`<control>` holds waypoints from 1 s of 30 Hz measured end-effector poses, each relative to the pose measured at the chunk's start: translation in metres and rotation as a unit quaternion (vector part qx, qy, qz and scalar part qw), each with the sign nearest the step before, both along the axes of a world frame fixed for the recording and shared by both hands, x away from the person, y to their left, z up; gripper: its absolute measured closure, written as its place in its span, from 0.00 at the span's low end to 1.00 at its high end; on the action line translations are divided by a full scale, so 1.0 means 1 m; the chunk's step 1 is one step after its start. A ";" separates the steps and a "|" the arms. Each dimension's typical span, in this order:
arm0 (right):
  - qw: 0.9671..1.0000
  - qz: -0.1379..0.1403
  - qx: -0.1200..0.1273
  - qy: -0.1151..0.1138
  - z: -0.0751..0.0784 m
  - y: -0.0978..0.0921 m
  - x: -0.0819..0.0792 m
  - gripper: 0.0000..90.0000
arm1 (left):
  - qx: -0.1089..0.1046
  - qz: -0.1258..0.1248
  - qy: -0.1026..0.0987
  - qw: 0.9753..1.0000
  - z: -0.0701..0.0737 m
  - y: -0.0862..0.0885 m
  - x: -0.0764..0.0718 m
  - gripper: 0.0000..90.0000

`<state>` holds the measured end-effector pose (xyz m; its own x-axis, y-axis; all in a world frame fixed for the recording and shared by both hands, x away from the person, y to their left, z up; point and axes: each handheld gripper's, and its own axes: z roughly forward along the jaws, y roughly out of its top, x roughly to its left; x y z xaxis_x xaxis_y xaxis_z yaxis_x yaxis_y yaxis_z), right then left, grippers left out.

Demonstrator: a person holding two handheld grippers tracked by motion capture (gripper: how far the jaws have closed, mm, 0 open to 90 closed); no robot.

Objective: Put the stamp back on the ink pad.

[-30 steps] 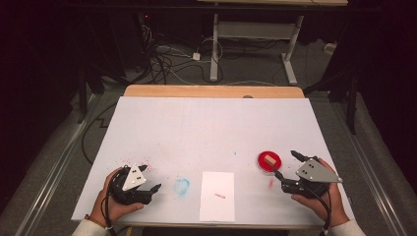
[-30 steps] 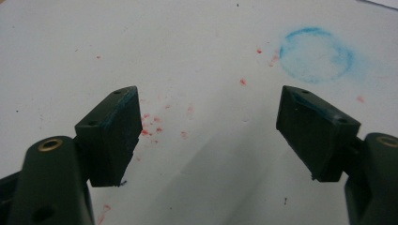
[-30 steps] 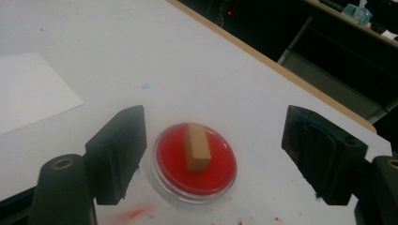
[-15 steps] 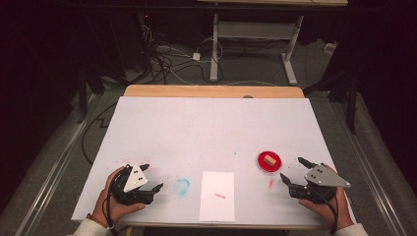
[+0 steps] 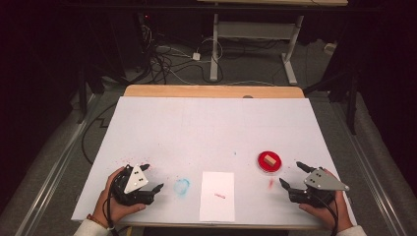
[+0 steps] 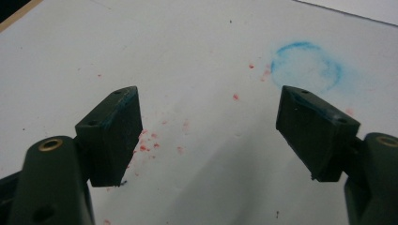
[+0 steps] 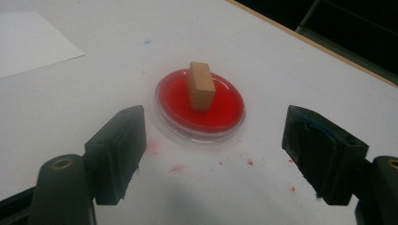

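right tongs (image 7: 213,154) spread wide, aimed at wooden block (image 7: 202,86) standing in red dish (image 7: 225,115), likely to pick it up | left tongs (image 6: 209,136) also spread, empty, parked low over table (image 5: 206,132) near blue ring (image 6: 306,63)

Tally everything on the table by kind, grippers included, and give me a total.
Grippers: 2, left and right
Red dish: 1
Wooden block standing in the dish: 1
Sheet of paper: 1
Total: 5
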<state>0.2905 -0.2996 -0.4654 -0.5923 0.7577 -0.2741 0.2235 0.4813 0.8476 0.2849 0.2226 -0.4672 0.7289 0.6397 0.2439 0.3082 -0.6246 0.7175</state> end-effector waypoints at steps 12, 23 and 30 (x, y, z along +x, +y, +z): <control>1.000 0.009 -0.008 -0.017 0.005 0.009 -0.004 0.25 | -0.002 0.003 -0.003 1.000 0.000 0.003 -0.004 0.24; 1.000 0.009 -0.011 -0.021 0.006 0.009 -0.005 0.26 | 0.002 0.001 -0.001 1.000 0.000 0.001 -0.004 0.24; 1.000 0.009 -0.016 -0.024 0.007 0.009 -0.005 0.26 | 0.003 0.001 0.001 1.000 -0.001 0.002 -0.003 0.24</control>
<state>0.2854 -0.2902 -0.4588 -0.5908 0.7377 -0.3268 0.1743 0.5121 0.8410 0.2815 0.2241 -0.4681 0.7280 0.6399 0.2461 0.3113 -0.6283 0.7130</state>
